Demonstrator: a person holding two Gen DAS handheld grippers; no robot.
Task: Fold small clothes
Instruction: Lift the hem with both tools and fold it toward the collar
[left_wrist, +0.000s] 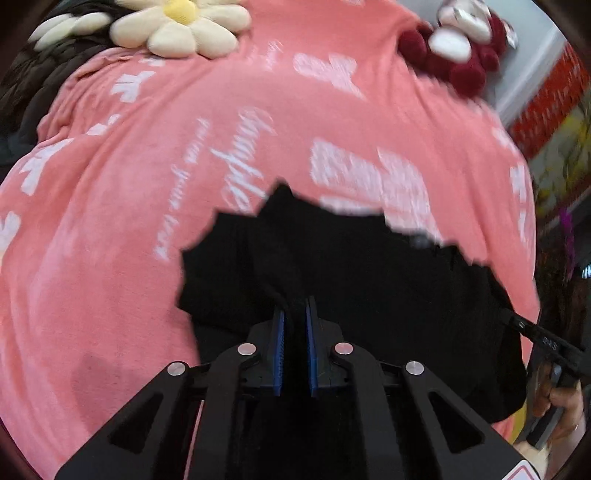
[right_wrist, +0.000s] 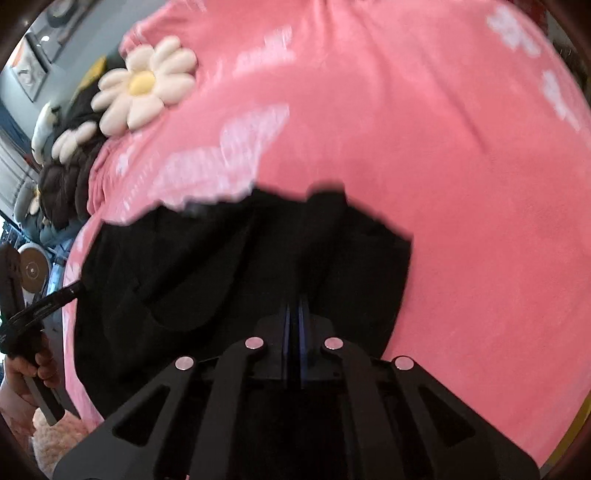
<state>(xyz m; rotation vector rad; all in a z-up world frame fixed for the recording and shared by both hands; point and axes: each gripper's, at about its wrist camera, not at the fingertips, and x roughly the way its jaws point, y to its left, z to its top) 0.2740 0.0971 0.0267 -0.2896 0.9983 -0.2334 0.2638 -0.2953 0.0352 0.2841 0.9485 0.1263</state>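
Left wrist view: a black garment (left_wrist: 351, 280) is gripped at two points and held over a pink blanket (left_wrist: 110, 221).

The left tongs (left_wrist: 295, 314) are nearly closed, a bunched fold of the dark cloth pinched between the blue pads (left_wrist: 280, 350); in the right wrist view the right tongs (right_wrist: 294, 314) are pressed almost together on another edge. Two separate grips are presumably kept so the cloth can be spread before folding. The garment fills the lower centre of both frames, though blur leaves it unclear whether it is lifted or resting. A daisy cushion (left_wrist: 177, 26) lies at the upper left, apart from the work.
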